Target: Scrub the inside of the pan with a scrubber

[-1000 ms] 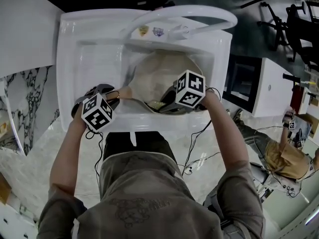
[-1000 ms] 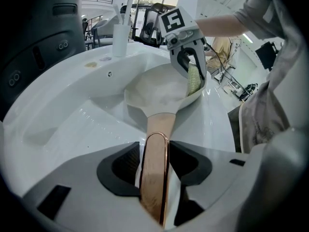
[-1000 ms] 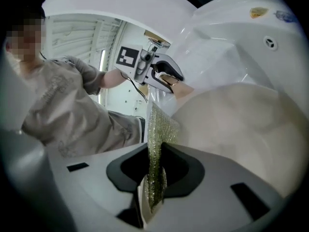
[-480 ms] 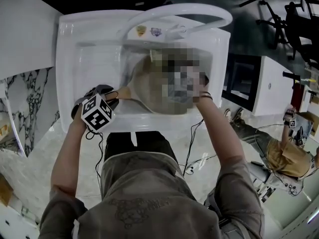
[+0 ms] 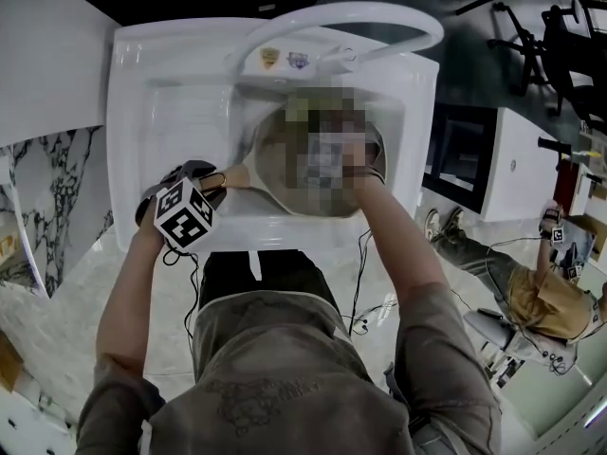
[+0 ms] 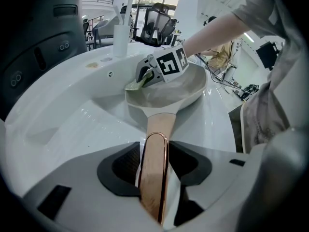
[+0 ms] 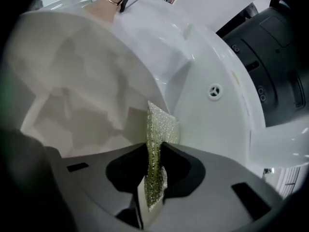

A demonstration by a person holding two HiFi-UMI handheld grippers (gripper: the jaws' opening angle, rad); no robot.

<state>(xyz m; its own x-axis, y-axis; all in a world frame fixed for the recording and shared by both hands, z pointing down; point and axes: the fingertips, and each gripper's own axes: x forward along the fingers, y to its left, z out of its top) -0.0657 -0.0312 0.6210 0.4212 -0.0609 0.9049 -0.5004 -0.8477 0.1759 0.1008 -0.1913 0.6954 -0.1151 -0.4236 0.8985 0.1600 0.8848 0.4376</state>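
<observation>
A cream pan (image 5: 275,159) lies in the white sink (image 5: 171,102), its copper-pink handle (image 6: 157,149) pointing toward me. My left gripper (image 6: 154,163) is shut on that handle near the sink's front rim; its marker cube (image 5: 185,214) shows in the head view. My right gripper (image 7: 155,170) is shut on a thin green scrubber (image 7: 157,144), which stands upright against the pan's inside wall (image 7: 82,91). From the left gripper view the right gripper (image 6: 142,79) reaches into the pan (image 6: 178,93) at its far left side. In the head view a mosaic patch covers it.
A white arched faucet (image 5: 351,27) spans the back of the sink. An overflow hole (image 7: 215,90) sits in the sink wall beside the pan. A dark cabinet (image 5: 465,150) stands right of the sink, and another person (image 5: 545,292) sits on the floor farther right.
My right gripper has moved from the pan's near rim farther into the pan and to the left. The left gripper and the handle have stayed put.
</observation>
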